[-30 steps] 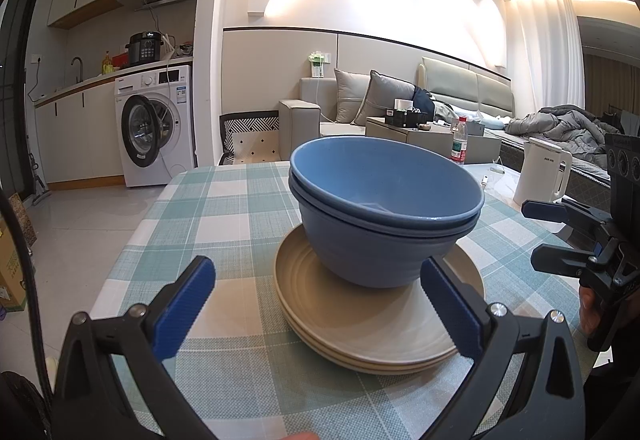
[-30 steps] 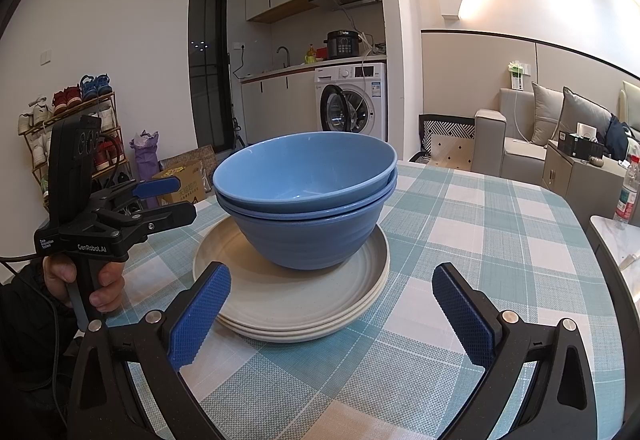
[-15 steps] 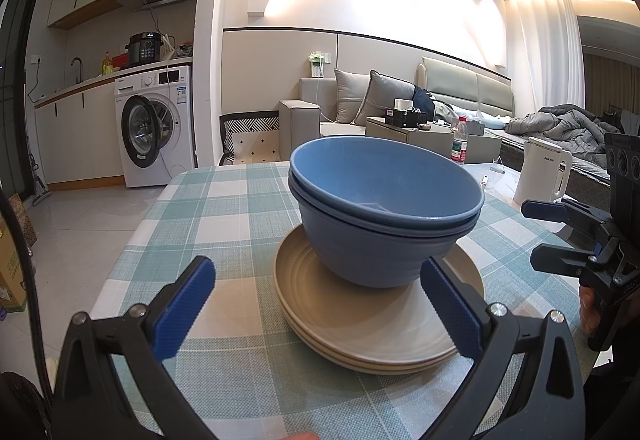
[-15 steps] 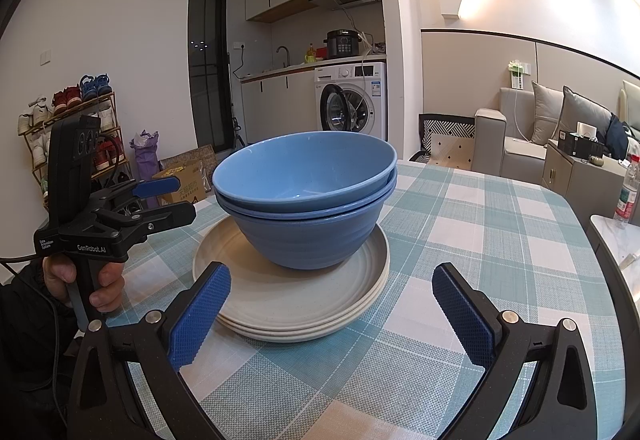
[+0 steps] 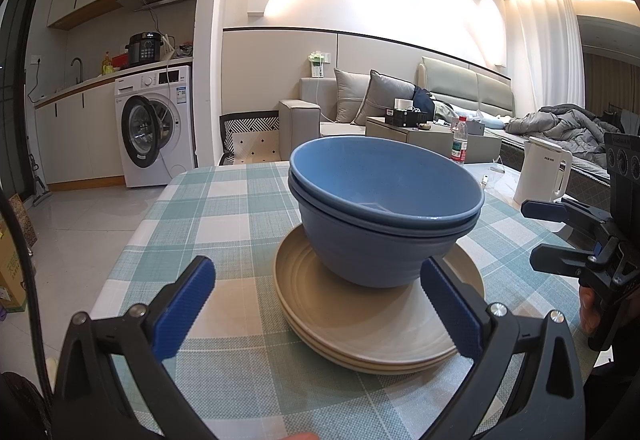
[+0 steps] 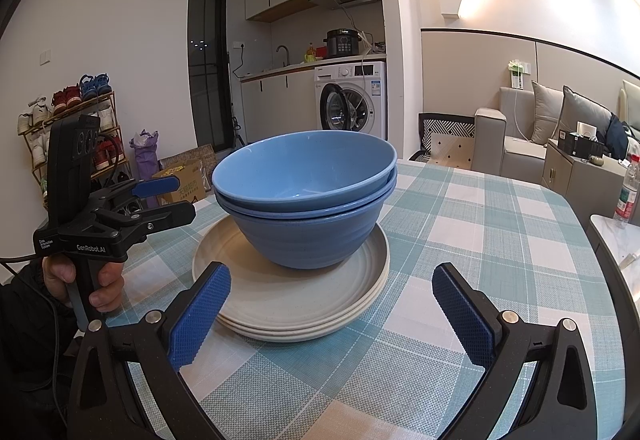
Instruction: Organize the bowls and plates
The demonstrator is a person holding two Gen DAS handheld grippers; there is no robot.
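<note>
My left gripper (image 5: 316, 296) sits wide open, holding nothing, blue pads spread either side of the stack ahead. Right gripper (image 6: 332, 304) same: wide, empty, pads apart. Just past both sets of fingertips sit the beige plates (image 5: 360, 328) (three rims countable in the right wrist view, I think) stacked flat on the checked tablecloth (image 5: 224, 207). On top of the plates, centered, two blue bowls (image 5: 384, 207) nested upright, one inside the other. From the left wrist view the right pad overlaps the bowls' lower edge in frame; contact I cannot tell, looks clear. The other gripper shows off to the side in each view, held by a hand (image 6: 86, 280) near the table edge, its jaws apart. Farther right of my left gripper, a white kettle (image 5: 544, 171). Beyond the table, a washing machine (image 5: 154, 131) and a sofa (image 5: 360, 107).
</note>
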